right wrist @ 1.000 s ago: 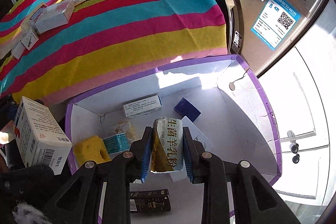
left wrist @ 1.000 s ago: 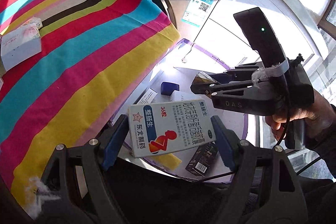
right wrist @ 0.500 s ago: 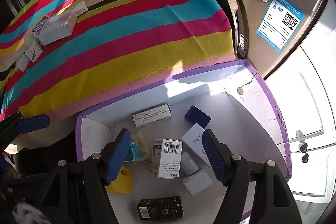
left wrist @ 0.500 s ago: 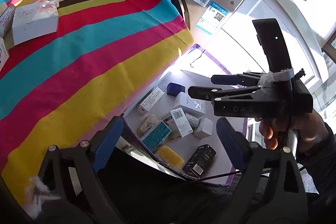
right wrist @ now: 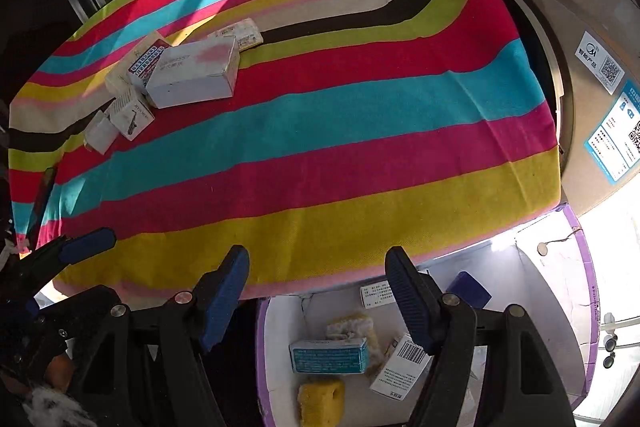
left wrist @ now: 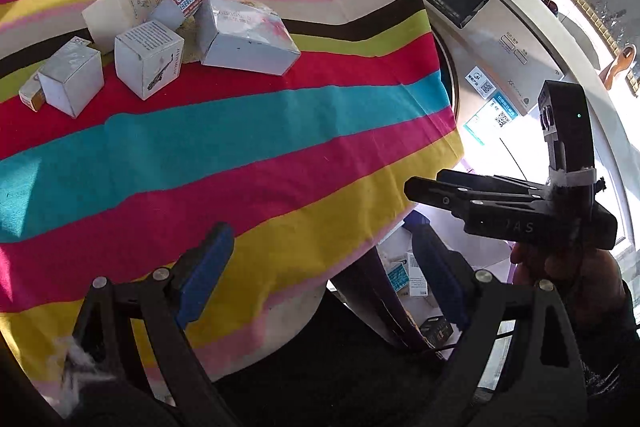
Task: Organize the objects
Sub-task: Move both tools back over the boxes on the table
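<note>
Several white cartons lie in a cluster on the striped cloth [left wrist: 240, 131]: a large flat box [left wrist: 248, 35] [right wrist: 196, 73], a cube box [left wrist: 148, 63] and a small box [left wrist: 72, 81]. My left gripper [left wrist: 320, 267] stands open and empty above the cloth's near edge, well short of them. My right gripper [right wrist: 316, 297] is open and empty too, over the table's edge and the purple-rimmed bin [right wrist: 584, 307]. In the bin lie a teal box [right wrist: 328, 355], a yellow sponge [right wrist: 320, 397], a barcoded box [right wrist: 400, 371] and a dark blue box [right wrist: 468, 289].
A washing machine [left wrist: 500, 67] [right wrist: 592, 67] stands right behind the table and bin. In the left wrist view a hand holds the right gripper [left wrist: 424, 187] at the right. One blue pad [right wrist: 88, 243] of the left gripper shows at the left. A wide stretch of cloth separates the grippers from the cartons.
Each gripper held a carton over the bin a second ago; both opened and the cartons now lie in the bin. Both grippers have swung away from the bin toward the striped table.
</note>
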### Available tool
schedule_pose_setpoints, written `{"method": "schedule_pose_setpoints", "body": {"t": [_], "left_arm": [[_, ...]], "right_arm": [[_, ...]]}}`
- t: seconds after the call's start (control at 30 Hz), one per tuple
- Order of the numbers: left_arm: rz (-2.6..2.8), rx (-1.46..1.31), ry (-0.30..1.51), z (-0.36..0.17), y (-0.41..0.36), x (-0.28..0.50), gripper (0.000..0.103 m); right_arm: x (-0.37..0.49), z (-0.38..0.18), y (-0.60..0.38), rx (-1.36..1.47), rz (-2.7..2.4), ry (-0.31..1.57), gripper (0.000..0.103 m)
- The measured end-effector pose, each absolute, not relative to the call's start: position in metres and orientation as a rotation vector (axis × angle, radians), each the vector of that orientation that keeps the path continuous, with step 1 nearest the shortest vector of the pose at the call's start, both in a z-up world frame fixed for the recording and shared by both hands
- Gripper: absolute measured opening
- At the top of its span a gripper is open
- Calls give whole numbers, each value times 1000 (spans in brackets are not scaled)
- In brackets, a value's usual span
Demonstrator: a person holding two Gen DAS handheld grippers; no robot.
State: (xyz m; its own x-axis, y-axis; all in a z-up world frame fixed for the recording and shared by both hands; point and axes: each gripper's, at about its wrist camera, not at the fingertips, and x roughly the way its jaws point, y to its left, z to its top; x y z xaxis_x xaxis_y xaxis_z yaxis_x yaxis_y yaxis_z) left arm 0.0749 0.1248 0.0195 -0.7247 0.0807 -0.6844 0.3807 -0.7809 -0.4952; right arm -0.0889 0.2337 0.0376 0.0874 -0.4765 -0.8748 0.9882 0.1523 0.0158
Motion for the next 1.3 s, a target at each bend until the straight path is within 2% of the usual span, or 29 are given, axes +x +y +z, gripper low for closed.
{"method": "schedule_pose_setpoints", "body": {"t": [0.47,0.53,0.6,0.73,0.87,1.0,1.3], "left_arm": [[-2313,892,1002,1,47,145,92],[-2292,885,989,1,44,144,92],[-2296,875,978,0,41,145,92],[-2303,894,921,0,36,139,93],[-2301,902,871,0,27,131,94],[-2295,896,842,5,14,124,94],[-2325,923,568,23,-12,96,93]], "right_arm": [[-1,17,191,677,-1099,922,72],[7,12,187,676,-1097,932,75],[12,8,182,668,-1108,936,82],[21,4,176,630,-1142,939,87],[27,-2,170,607,-1159,926,103],[38,-6,167,546,-1195,938,103],[38,-5,151,532,-1214,887,103]]}}
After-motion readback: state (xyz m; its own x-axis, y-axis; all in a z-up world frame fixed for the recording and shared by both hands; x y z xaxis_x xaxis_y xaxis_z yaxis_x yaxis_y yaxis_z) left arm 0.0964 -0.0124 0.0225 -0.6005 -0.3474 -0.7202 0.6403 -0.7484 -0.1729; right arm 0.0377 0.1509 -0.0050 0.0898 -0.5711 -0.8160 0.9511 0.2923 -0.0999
